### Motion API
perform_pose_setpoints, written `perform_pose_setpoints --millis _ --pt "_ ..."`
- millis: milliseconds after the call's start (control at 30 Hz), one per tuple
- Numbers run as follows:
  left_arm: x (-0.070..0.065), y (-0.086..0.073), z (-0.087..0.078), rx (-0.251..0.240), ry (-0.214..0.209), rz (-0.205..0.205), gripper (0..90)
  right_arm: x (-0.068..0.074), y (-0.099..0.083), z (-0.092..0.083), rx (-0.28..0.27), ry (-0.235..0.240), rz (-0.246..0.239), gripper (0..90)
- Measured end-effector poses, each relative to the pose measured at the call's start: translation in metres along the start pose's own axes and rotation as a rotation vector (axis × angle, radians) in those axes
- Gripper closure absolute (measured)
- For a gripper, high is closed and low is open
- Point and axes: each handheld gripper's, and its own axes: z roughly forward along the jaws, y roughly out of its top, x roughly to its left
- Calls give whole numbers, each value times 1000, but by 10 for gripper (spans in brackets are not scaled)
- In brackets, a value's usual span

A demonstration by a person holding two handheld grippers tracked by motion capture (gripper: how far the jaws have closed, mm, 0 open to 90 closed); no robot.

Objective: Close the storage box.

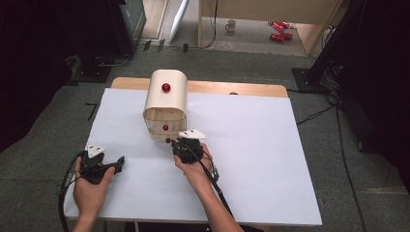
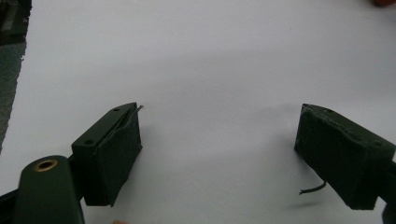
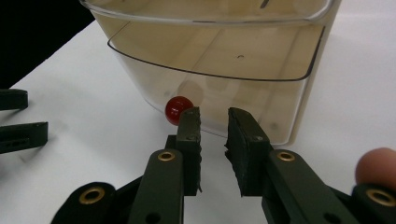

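The thing being worked on was a small pale wooden drawer cabinet with a rounded top (image 1: 165, 104), sitting near the far middle of the white-covered bench (image 1: 270, 159). Its long axis ran from front to back, away from the person, and the drawer fronts pointed back toward the person's side. It had a round red knob on its top (image 1: 166, 87), plus another red knob on the upper drawer (image 1: 165, 127).

The right gripper (image 1: 186, 144) was parked right at the foot of the cabinet. In the right gripper view, the right gripper (image 3: 214, 122) had its jaws pulled nearly together with just a narrow gap between them, and nothing sat in that gap. The lowest drawer (image 3: 219, 88), which looked like clear plastic up close, was right ahead of the tips. Its little red ball knob (image 3: 178, 109) was just off to the left of the left jaw, close by but not between the jaws; I couldn't tell if it was touching.

The left gripper (image 1: 109, 166) was well away on the near left of the bench. In its own view, the left gripper (image 2: 219, 156) was wide open over bare white surface, holding nothing.
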Motion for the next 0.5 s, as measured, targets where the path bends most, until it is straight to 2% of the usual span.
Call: perform_pose_setpoints --millis 133,300,400,500 --pt "0 0 0 0 0 0 144 -1 0 -1 -1 1 -2 741" --pt "0 0 0 0 -1 0 144 -4 0 -5 -9 9 -2 639" --pt "0 0 0 0 -1 -1 144 -6 1 -9 -12 17 -14 438" --pt "0 0 0 0 0 -1 144 -9 2 -15 2 5 -57 230"
